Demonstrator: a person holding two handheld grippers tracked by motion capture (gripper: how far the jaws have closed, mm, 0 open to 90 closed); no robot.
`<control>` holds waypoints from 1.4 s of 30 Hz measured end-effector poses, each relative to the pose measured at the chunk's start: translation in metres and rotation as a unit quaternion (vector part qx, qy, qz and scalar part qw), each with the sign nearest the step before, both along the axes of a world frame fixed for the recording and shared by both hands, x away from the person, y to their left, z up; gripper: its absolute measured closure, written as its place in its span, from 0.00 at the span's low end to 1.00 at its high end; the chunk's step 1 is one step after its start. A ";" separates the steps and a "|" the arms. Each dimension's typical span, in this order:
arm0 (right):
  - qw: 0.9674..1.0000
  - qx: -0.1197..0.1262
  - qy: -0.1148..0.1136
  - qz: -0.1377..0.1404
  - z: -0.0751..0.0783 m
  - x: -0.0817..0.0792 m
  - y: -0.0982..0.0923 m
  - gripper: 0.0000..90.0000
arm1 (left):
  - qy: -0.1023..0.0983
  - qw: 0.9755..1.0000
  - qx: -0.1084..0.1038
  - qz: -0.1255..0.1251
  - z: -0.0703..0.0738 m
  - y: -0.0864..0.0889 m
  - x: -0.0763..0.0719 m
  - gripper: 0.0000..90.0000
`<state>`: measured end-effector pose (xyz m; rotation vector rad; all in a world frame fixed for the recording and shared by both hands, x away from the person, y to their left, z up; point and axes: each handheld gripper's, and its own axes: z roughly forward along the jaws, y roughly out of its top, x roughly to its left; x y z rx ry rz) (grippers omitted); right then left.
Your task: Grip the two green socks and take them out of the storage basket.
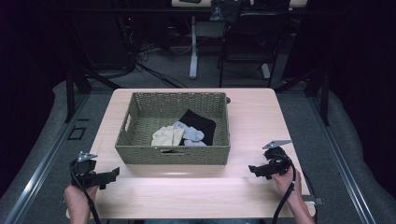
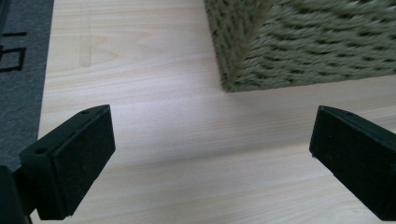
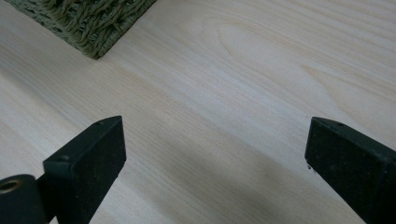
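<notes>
A woven olive basket [image 1: 173,154] stands in the middle of the light wooden table [image 1: 187,186]. Inside it lie a cream sock [image 1: 167,136], a pale blue-grey sock [image 1: 190,134] and a black cloth [image 1: 201,125]. My left gripper [image 1: 112,175] rests low over the table's near left corner, open and empty, aimed at the basket's front left corner [image 2: 233,70]. My right gripper [image 1: 254,170] hovers at the near right, open and empty, pointing left. The basket's near right corner [image 3: 93,28] shows at the top left of the right gripper view. Both pairs of jaws stand wide apart over bare wood.
Bare tabletop runs along the front between the two grippers. Grey floor and a metal rail [image 1: 42,163] lie left of the table. Behind the table stand dark chair and desk legs [image 1: 193,46] with cables on the floor.
</notes>
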<state>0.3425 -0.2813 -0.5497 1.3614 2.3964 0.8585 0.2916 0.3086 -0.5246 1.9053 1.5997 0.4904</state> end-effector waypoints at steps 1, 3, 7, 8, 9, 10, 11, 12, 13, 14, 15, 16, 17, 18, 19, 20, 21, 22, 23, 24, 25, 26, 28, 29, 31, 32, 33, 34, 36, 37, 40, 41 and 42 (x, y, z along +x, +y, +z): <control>1.000 0.002 0.000 -0.003 0.000 0.000 0.000 0.05 | 0.000 1.000 0.000 0.000 0.000 0.000 0.000 0.00; 1.000 0.000 0.000 -0.001 0.001 0.000 -0.002 0.05 | -0.002 1.000 -0.011 -0.008 0.007 -0.002 0.001 0.00; 1.000 0.000 -0.003 -0.003 0.001 -0.001 -0.001 0.05 | -0.003 1.000 -0.009 -0.015 0.014 -0.005 0.003 0.00; 1.000 0.000 -0.003 -0.003 0.001 -0.001 -0.001 0.05 | -0.004 1.000 -0.011 -0.017 0.016 -0.006 0.004 0.00; 1.000 -0.003 -0.003 -0.003 0.001 -0.001 -0.001 0.05 | -0.004 1.000 -0.015 -0.020 0.019 -0.006 0.004 0.00; 1.000 -0.003 -0.003 -0.003 0.001 -0.001 -0.001 0.05 | -0.005 1.000 -0.017 -0.022 0.021 -0.006 0.005 0.00; 1.000 -0.005 0.000 -0.003 0.000 -0.001 -0.001 0.05 | -0.006 0.999 -0.019 -0.027 0.027 -0.007 0.007 0.00; 1.000 -0.001 0.000 -0.004 0.000 -0.001 -0.001 0.05 | -0.006 0.999 -0.019 -0.030 0.031 -0.008 0.008 0.00; 1.000 -0.002 0.001 -0.004 0.000 -0.001 -0.001 0.05 | -0.006 0.999 -0.019 -0.034 0.035 -0.010 0.009 0.00; 1.000 -0.002 0.001 -0.004 0.000 -0.001 -0.001 0.05 | -0.006 0.999 -0.019 -0.034 0.035 -0.010 0.009 0.00; 1.000 -0.005 0.000 -0.005 0.000 -0.001 -0.001 0.05 | -0.006 0.999 -0.018 -0.039 0.039 -0.011 0.010 0.00; 1.000 -0.004 -0.001 -0.005 0.000 -0.001 -0.001 0.05 | -0.008 0.999 -0.016 -0.041 0.044 -0.012 0.012 0.00; 1.000 -0.004 -0.001 -0.005 0.000 -0.001 -0.001 0.05 | -0.009 0.999 -0.018 -0.045 0.048 -0.013 0.013 0.00; 1.000 -0.002 -0.002 -0.007 0.001 -0.001 -0.001 0.05 | -0.009 0.999 -0.019 -0.050 0.053 -0.014 0.015 0.00; 1.000 0.002 -0.002 -0.009 0.001 -0.001 -0.001 0.05 | -0.010 0.998 -0.021 -0.057 0.060 -0.016 0.019 0.00; 1.000 0.000 -0.001 -0.009 0.001 -0.001 -0.002 0.05 | -0.010 0.998 -0.021 -0.057 0.060 -0.016 0.019 0.00; 1.000 0.000 -0.001 -0.009 0.001 -0.001 -0.002 0.05 | -0.008 0.998 -0.022 -0.062 0.064 -0.017 0.022 0.00; 1.000 0.001 0.000 -0.008 0.001 -0.001 -0.002 0.05 | -0.009 0.998 -0.021 -0.065 0.068 -0.019 0.024 0.00; 1.000 0.001 0.000 -0.009 0.001 -0.001 -0.002 0.05 | -0.008 0.997 -0.018 -0.069 0.071 -0.021 0.026 0.00; 1.000 0.000 -0.001 -0.009 0.001 -0.001 -0.003 0.05 | -0.009 0.997 -0.016 -0.073 0.075 -0.023 0.029 0.00; 1.000 0.004 -0.002 -0.010 0.001 -0.001 -0.003 0.05 | -0.007 0.996 -0.011 -0.083 0.083 -0.028 0.034 0.00; 1.000 0.004 -0.002 -0.010 0.001 -0.001 -0.003 0.05 | -0.007 0.996 -0.011 -0.083 0.083 -0.028 0.034 0.00; 1.000 0.004 -0.001 -0.010 0.001 -0.001 -0.003 0.05 | -0.010 0.996 -0.006 -0.090 0.091 -0.033 0.040 0.00; 1.000 0.004 0.000 -0.010 0.001 -0.001 -0.003 0.05 | -0.009 0.996 -0.006 -0.094 0.095 -0.035 0.043 0.00; 1.000 0.005 0.000 -0.008 0.001 -0.001 -0.003 0.05 | -0.005 0.994 0.000 -0.106 0.103 -0.040 0.049 0.00; 1.000 0.003 0.000 -0.008 0.001 -0.001 -0.003 0.05 | -0.005 0.993 0.003 -0.115 0.109 -0.046 0.056 0.00; 1.000 0.005 0.000 -0.009 0.001 -0.001 -0.003 0.05 | -0.005 0.993 0.003 -0.115 0.109 -0.046 0.056 0.00; 1.000 0.005 0.000 -0.009 0.001 -0.001 -0.003 0.05 | -0.003 0.993 0.005 -0.119 0.112 -0.049 0.059 0.00; 1.000 0.006 -0.001 -0.010 0.001 -0.001 -0.003 0.05 | 0.001 0.992 0.010 -0.129 0.117 -0.055 0.066 0.00; 1.000 0.005 0.001 -0.008 0.001 -0.001 -0.004 0.05 | 0.003 0.991 0.013 -0.135 0.119 -0.058 0.070 0.00; 1.000 0.004 0.001 -0.011 0.001 -0.001 -0.005 0.05 | 0.010 0.989 0.012 -0.149 0.123 -0.068 0.081 0.00; 1.000 0.005 0.001 -0.011 0.001 -0.001 -0.005 0.05 | 0.013 0.988 0.011 -0.152 0.124 -0.071 0.084 0.00; 1.000 0.007 0.002 -0.010 0.002 -0.001 -0.005 0.05 | 0.021 0.986 0.014 -0.162 0.124 -0.077 0.091 0.00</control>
